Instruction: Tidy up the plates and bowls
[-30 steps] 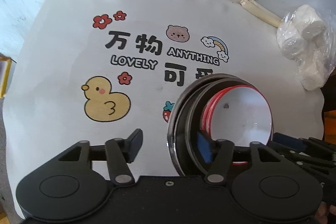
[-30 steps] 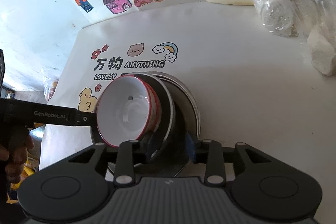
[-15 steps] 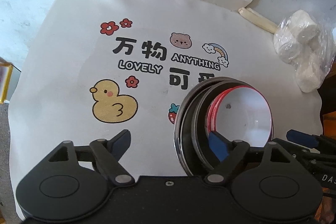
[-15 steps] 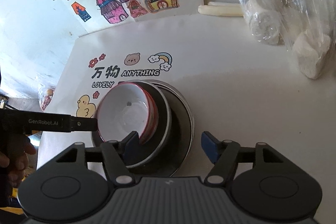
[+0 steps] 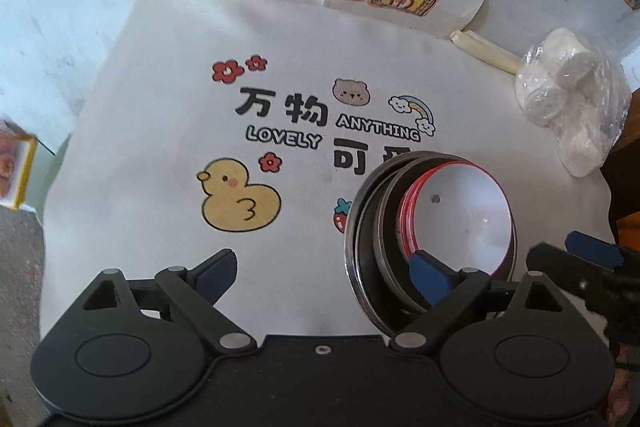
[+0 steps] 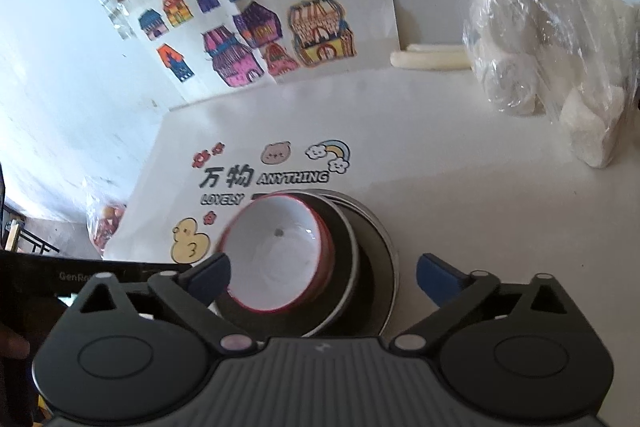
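Left wrist, cloth (image 5: 160,99) reads "ANYTHING LOVELY", perhaps more.

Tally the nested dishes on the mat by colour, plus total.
White bowl with red rim: 1
Dark bowl under it: 1
Dark plate with metal rim at the bottom: 1
Total: 3, nested in one stack on the printed mat. Both grippers are opening, nothing held.

A bowl (image 6: 276,259) sits nested in two dishes (image 6: 360,291) on the cloth (image 5: 160,131).
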`<state>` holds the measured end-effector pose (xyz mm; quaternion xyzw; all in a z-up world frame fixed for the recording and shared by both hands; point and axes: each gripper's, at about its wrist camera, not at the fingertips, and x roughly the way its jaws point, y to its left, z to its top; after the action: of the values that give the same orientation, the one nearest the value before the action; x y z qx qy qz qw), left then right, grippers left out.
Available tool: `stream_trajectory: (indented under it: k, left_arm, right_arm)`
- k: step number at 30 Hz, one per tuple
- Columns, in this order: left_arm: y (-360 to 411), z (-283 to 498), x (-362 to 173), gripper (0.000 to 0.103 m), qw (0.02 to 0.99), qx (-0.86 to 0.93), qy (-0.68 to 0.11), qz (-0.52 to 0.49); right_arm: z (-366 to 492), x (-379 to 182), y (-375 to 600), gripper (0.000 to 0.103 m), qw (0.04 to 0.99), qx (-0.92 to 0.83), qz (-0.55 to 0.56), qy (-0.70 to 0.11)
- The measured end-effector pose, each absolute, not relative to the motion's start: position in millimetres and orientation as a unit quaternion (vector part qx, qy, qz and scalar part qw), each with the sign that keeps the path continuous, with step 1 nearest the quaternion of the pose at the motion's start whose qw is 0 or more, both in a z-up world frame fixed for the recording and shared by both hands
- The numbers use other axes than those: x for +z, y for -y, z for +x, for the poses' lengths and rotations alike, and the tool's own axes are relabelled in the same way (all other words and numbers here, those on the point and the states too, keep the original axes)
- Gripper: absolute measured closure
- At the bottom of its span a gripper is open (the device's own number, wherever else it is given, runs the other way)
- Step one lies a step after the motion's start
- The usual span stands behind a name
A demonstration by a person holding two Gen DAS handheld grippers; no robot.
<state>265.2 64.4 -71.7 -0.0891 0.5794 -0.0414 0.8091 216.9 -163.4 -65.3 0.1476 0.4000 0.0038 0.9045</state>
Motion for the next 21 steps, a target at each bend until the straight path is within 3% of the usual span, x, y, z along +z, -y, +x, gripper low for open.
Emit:
stream_trajectory:
  k: [21]
  left_arm:
    - [-64.7,141.7,-11.4,0.001,0.889,-0.096,-0.443,-0.065]
  right_arm:
    - [52.5,-30.0,107.3,0.000,0.947,-0.086,0.125,-0.282]
